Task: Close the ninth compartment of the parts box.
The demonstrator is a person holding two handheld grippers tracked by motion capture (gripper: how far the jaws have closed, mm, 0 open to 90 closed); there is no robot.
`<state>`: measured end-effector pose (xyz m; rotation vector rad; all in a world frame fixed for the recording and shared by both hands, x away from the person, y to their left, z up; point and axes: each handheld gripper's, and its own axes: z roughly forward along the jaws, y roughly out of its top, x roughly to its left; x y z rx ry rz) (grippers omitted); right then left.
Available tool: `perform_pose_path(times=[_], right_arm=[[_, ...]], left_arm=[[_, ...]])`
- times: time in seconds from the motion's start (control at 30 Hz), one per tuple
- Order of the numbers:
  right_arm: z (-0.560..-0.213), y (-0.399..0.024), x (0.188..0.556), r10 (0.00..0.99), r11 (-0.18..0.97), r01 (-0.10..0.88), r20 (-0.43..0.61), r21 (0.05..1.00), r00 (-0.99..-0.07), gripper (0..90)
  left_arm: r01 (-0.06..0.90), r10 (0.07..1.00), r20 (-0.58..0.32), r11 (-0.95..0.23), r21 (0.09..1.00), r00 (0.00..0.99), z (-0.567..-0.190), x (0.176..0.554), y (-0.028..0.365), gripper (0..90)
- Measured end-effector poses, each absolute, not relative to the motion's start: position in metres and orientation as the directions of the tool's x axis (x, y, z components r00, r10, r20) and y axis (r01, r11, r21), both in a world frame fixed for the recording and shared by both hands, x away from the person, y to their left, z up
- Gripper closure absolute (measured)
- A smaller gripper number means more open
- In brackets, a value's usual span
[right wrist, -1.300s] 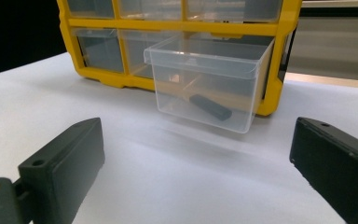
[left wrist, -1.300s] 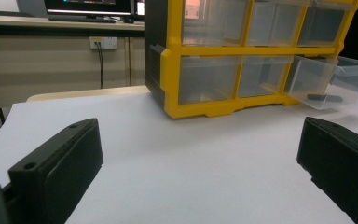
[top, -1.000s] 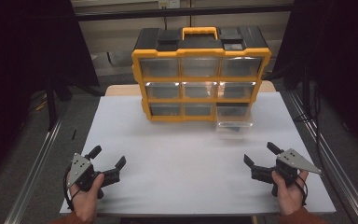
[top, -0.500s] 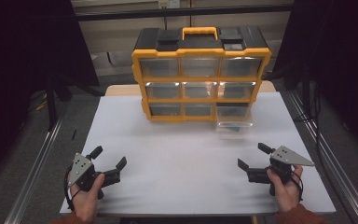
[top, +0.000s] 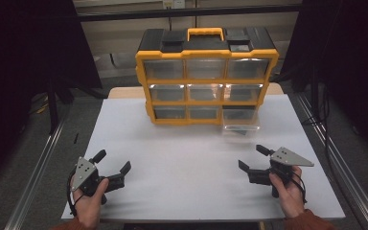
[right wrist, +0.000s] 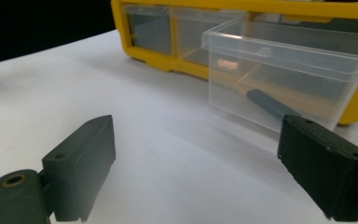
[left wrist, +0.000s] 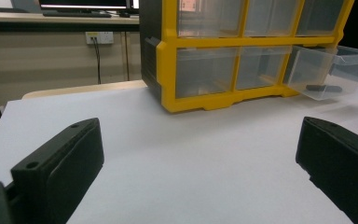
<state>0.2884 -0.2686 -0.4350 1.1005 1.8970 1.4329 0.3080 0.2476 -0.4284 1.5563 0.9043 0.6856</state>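
Your left tool (top: pixel 111 165) rests on the white tabletop (top: pixel 187 163), jaws apart, empty. Farther back, the pulled-out clear drawer (top: pixel 240 120) of the yellow organiser (top: pixel 206 79) holds a dark piece (right wrist: pixel 270 105). Your right tool (top: pixel 254 158) faces it, jaws just narrowing, nothing between.

Dim room, dark at both sides; the white worktop (top: pixel 191 158) catches soft overhead light. Faint shadows spread beneath the hands, and the near fingers (right wrist: pixel 79 163) blur close-up.
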Motion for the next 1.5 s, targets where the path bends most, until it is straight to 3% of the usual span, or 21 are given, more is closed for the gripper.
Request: perform_pose_path(times=[0.23, 0.5, 0.87, 1.5], right_arm=[[-0.433, -0.264, 0.294, 0.790, 0.136, 0.296, 0.077, 0.946, -0.608, 4.9], [-0.437, -0.260, 0.305, 0.772, 0.139, 0.317, 0.098, 0.938, -0.628, 6.4], [-0.440, -0.252, 0.324, 0.765, 0.126, 0.312, 0.108, 0.942, -0.635, 20.3], [-0.438, -0.246, 0.336, 0.736, 0.114, 0.280, 0.108, 0.953, -0.668, 58.7]], left_arm=[[0.185, 0.842, -0.052, -0.058, 0.981, 0.538, -0.429, 0.310, 0.246, 0.8], [0.186, 0.841, -0.054, -0.056, 0.981, 0.539, -0.429, 0.310, 0.246, 0.8], [0.183, 0.836, -0.050, -0.060, 0.981, 0.546, -0.429, 0.310, 0.245, 0.8], [0.184, 0.833, -0.054, -0.058, 0.981, 0.551, -0.429, 0.311, 0.245, 0.9]])
